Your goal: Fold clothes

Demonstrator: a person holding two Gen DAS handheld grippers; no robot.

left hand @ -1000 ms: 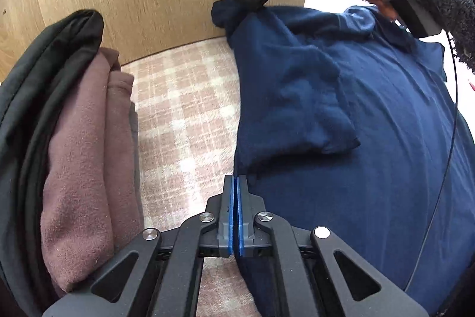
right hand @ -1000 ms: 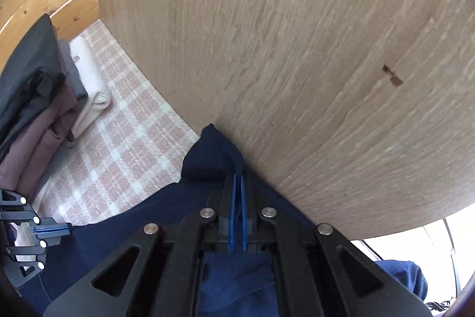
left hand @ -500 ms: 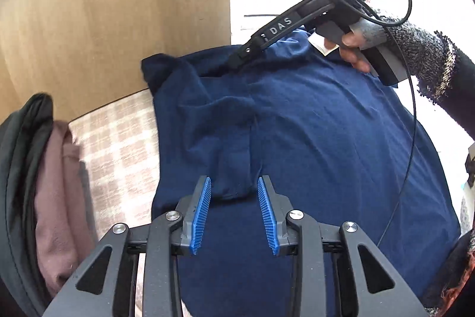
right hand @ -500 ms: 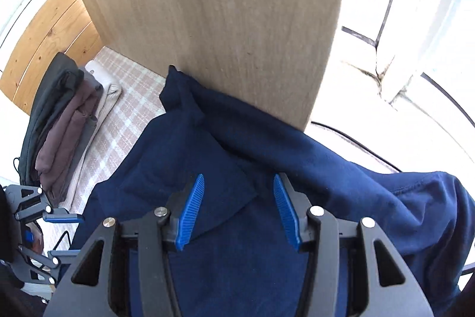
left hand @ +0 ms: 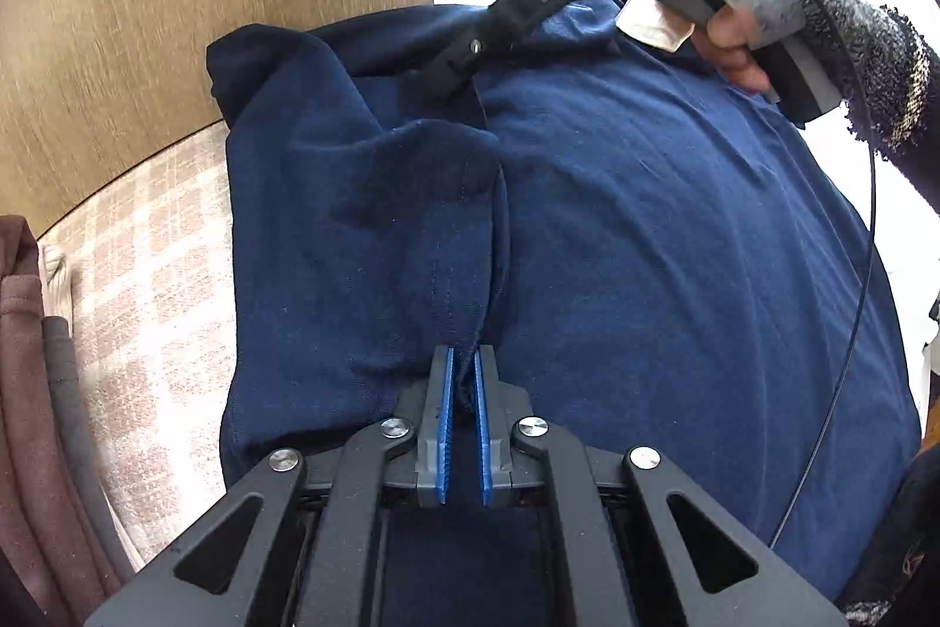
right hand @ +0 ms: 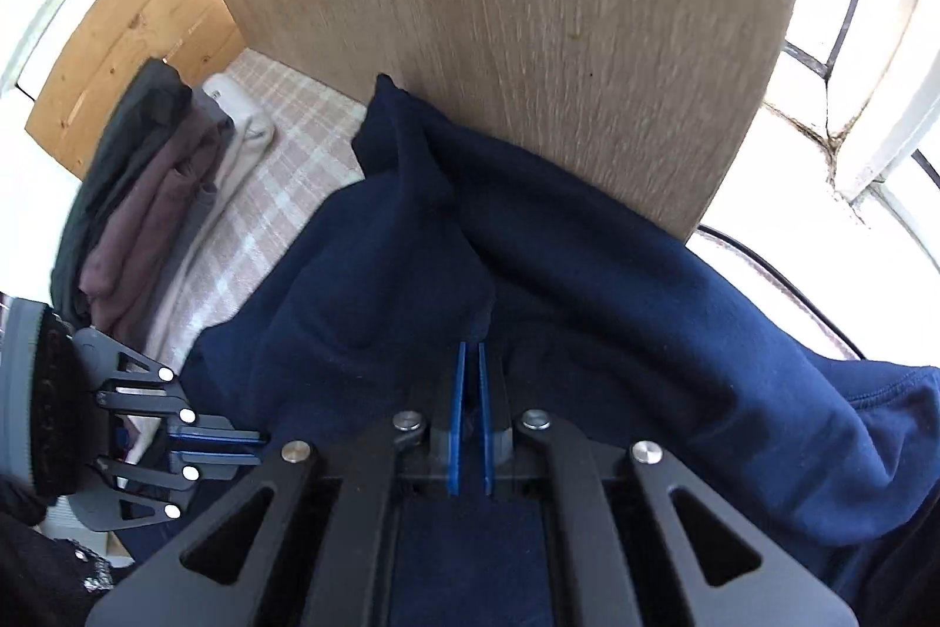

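Observation:
A navy blue garment (left hand: 646, 245) lies spread on a pink checked cloth, its left sleeve folded over the body. My left gripper (left hand: 463, 362) is shut on the lower edge of that folded sleeve. My right gripper (right hand: 470, 354) is shut on a fold of the same navy garment (right hand: 587, 286) near its top, by the wooden panel. The right gripper also shows in the left wrist view (left hand: 452, 69), low on the cloth at the garment's far edge. The left gripper shows in the right wrist view (right hand: 235, 445) at the lower left.
A wooden panel (right hand: 529, 10) stands right behind the garment. A stack of folded clothes, dark grey, mauve and white (right hand: 153, 192), lies at the left on the checked cloth (left hand: 147, 274). A black cable (left hand: 863, 274) hangs over the right side.
Both grippers opened half a second ago, moved along the garment and have shut again on new folds of it. The sleeve now lies folded over the body.

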